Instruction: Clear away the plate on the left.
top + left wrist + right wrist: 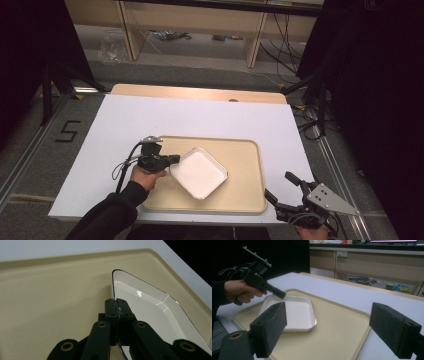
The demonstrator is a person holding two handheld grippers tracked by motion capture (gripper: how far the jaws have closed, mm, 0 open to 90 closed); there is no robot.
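The white dish [200, 173] is square with rounded corners, shallow and glossy, with nothing in it. It sits turned cornerwise like a diamond on the beige tray [245, 165], a little left of the tray's middle. Its left edge is pinched between the closed jaws of the left gripper [174, 159].

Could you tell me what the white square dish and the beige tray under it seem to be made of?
The white dish looks like glazed ceramic or glossy melamine: its thin rim and inner wall carry sharp highlights in the left gripper view. The beige tray looks like matte moulded plastic: an even, dull surface with a rounded raised rim and no glare.
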